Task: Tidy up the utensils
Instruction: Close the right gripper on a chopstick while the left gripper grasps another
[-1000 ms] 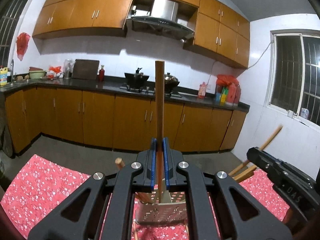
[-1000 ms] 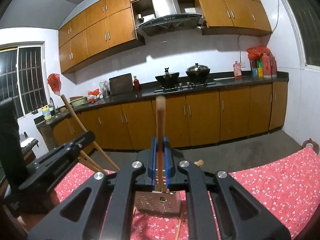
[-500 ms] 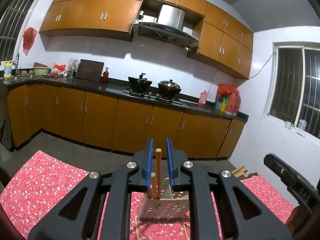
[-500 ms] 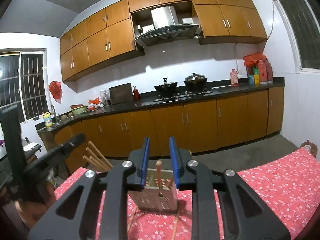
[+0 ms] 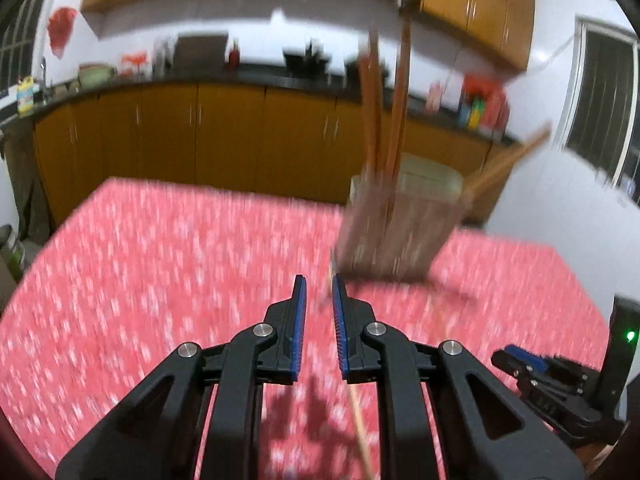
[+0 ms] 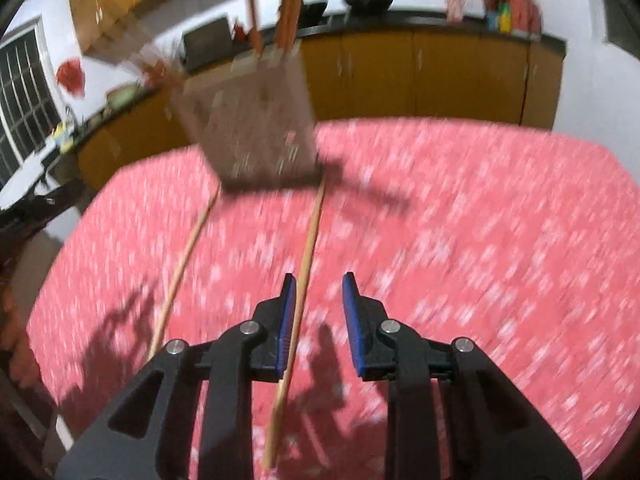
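Everything's pretty smeared, but under my view it's a red floral tablecloth (image 5: 160, 280). Behind it runs a row of orange-brown base cabinets (image 5: 224, 136) with a dark countertop (image 5: 260, 76), matching wall cabinets (image 5: 476, 4) above. A red bag (image 5: 60, 32) hangs on the white wall and there's a barred window (image 6: 22, 96) too.

holder (image 6: 256, 128) on tabletop (image 6: 480, 220), chopsticks (image 6: 290, 4) standing in it, two loose chopsticks (image 6: 308, 248) on tabletop before holder, cabinets (image 6: 420, 72) behind
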